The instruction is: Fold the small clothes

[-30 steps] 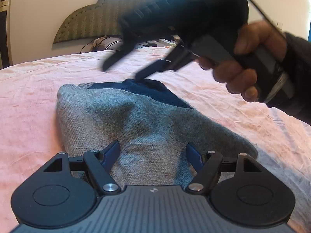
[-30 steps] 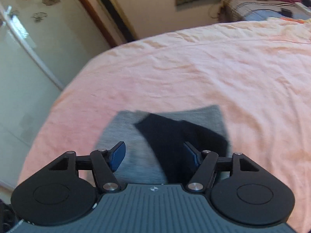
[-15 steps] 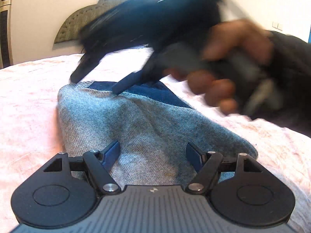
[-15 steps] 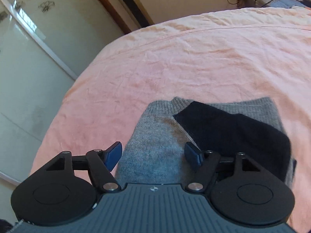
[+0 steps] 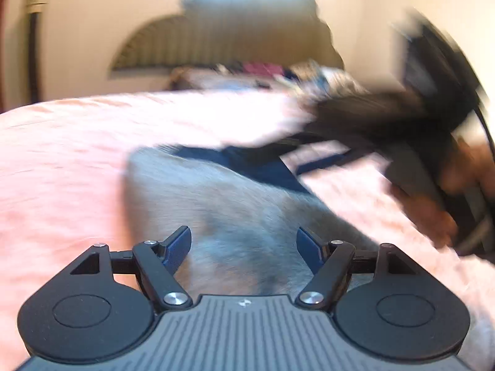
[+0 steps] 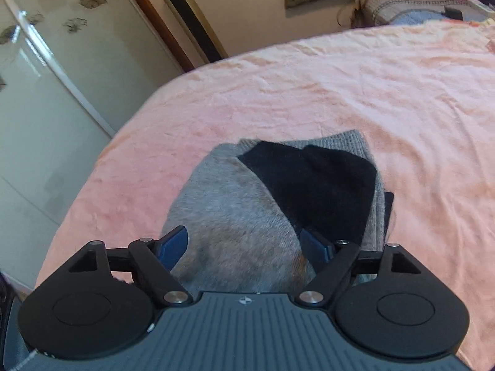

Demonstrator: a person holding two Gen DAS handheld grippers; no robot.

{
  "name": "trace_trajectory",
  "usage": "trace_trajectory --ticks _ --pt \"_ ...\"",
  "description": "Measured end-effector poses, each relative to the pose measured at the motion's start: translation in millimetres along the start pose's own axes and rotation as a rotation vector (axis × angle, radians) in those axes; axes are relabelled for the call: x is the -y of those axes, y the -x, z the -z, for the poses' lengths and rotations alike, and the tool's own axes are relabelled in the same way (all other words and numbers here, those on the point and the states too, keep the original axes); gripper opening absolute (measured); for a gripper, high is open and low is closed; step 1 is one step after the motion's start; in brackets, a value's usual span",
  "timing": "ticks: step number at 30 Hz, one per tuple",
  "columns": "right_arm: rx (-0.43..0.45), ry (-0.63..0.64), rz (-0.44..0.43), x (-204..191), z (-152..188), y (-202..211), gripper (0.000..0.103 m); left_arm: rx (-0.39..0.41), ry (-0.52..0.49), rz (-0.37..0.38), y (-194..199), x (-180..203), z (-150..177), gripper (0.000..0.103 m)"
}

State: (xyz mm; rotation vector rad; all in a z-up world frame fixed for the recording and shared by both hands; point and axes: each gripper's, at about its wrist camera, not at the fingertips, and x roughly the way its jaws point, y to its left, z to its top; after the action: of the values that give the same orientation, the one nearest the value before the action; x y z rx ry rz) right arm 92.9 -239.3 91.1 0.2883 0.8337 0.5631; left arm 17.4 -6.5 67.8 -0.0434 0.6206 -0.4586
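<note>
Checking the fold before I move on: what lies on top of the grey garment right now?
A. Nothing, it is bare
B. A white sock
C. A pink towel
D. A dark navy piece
D: in the right wrist view a dark navy piece lies across the far right part of the grey garment, which rests on the pink sheet.
</note>
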Motion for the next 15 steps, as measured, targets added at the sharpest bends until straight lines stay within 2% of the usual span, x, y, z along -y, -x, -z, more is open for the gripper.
trace_trajectory --ticks 2,4,7,8,9,10,11,12,13,15 --pt "0.003 -0.005 0.04 13.0 21.8 24.0 0.103 -0.018 0.106 -0.01 12.6 -20.7 7.7 0.075" --pt "-0.01 -0.085 0.056 35.4 41.7 36.8 0.1 -0.069 0.245 0.044 13.4 -41.1 16.4 0.074" --pt "-0.083 -0.216 -0.019 60.8 70.8 37.7 0.088 -0.149 0.472 0.159 5.7 -64.3 33.6 0.073" --pt "-0.099 -0.231 -0.056 62.5 79.8 34.9 0.086 -0.177 0.554 0.213 -1.0 -69.6 39.8 0.069" --pt "-0.075 -0.21 -0.066 59.9 84.0 36.1 0.085 -0.208 0.634 0.263 -10.8 -74.5 46.2 0.05" --pt "-0.076 -0.208 -0.075 58.6 85.0 34.2 0.083 -0.227 0.687 0.275 -20.2 -77.7 51.4 0.024" --pt "-0.086 -0.222 -0.09 58.1 84.0 30.9 0.074 -0.243 0.713 0.265 -28.3 -80.6 53.0 0.014" --pt "-0.121 -0.243 -0.095 59.4 83.0 24.2 0.029 -0.245 0.742 0.274 -31.7 -82.9 53.5 0.013" --pt "-0.138 -0.235 -0.086 58.0 83.1 18.5 0.02 -0.25 0.747 0.269 -31.0 -82.5 51.0 0.012" --pt "-0.134 -0.172 -0.078 46.5 83.8 23.2 0.02 -0.244 0.646 0.232 -16.9 -67.7 40.1 0.011"
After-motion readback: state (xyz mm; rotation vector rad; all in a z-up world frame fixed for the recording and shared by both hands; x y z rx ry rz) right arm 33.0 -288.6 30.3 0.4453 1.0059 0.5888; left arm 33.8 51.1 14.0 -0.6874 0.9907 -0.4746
